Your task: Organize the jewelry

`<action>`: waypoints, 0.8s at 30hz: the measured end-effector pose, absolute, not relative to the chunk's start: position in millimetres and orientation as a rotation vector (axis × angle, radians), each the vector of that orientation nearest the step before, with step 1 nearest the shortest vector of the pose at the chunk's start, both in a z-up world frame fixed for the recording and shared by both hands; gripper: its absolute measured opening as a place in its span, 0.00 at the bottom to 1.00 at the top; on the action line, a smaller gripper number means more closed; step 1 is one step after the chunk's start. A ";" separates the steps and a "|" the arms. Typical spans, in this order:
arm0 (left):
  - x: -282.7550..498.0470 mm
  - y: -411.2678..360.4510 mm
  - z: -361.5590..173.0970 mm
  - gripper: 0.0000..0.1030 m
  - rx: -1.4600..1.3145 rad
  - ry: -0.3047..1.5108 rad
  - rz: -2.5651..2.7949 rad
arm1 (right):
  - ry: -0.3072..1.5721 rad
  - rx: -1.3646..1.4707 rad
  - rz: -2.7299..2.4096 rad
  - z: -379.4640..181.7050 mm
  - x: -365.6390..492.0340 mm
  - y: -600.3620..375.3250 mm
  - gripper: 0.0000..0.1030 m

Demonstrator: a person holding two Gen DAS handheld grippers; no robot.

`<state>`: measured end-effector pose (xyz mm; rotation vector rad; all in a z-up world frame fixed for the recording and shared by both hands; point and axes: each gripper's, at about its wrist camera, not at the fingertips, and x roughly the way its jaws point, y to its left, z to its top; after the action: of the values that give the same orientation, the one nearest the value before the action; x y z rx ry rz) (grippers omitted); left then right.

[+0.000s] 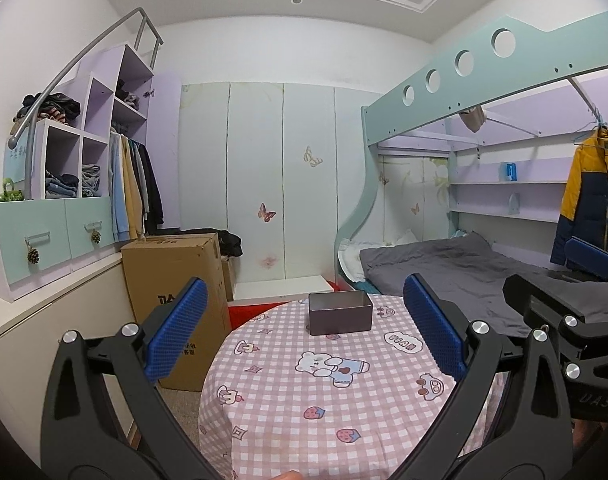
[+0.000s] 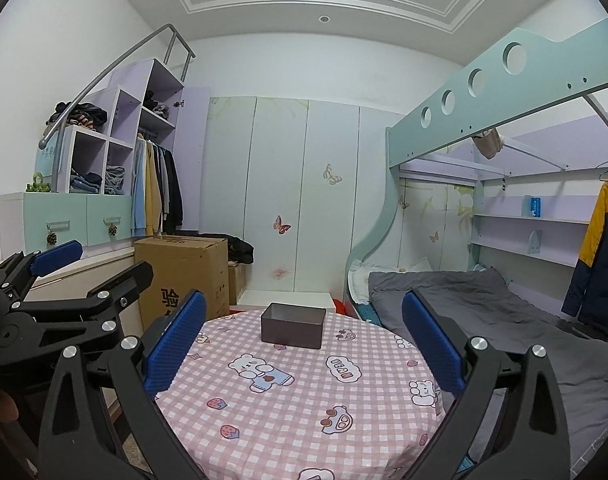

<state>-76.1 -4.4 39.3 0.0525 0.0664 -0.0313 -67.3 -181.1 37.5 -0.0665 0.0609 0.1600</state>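
Pink-and-white checked cloth covers the round table point(image 1: 324, 408) we hold our left gripper point(image 1: 304, 332) over, its blue pads spread wide with nothing between them. A dark open box point(image 1: 340, 314) sits on the table's far side, ahead of the tongs and apart from them. Whether it holds jewelry we cannot tell.

From the right wrist, our right gripper point(image 2: 304, 344) likewise stands wide open and empty above the table point(image 2: 304, 420). We see the box point(image 2: 293, 330) at the far side, the left gripper point(image 2: 70, 276) off to the left.
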 end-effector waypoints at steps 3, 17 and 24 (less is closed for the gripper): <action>-76.0 -3.5 39.4 0.94 0.051 0.069 -0.032 | 0.063 -0.069 0.161 37.7 -67.2 -181.3 0.92; -74.6 -4.4 41.0 0.94 0.057 0.065 -0.021 | 0.066 -0.073 0.159 38.5 -66.4 -181.3 0.92; -72.2 -2.0 41.7 0.94 0.060 0.062 -0.011 | 0.067 -0.075 0.162 38.5 -65.4 -180.3 0.92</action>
<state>-72.2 -2.0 41.7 0.0604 0.0622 -0.0109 -65.4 -180.3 38.5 -0.0749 0.0673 0.1616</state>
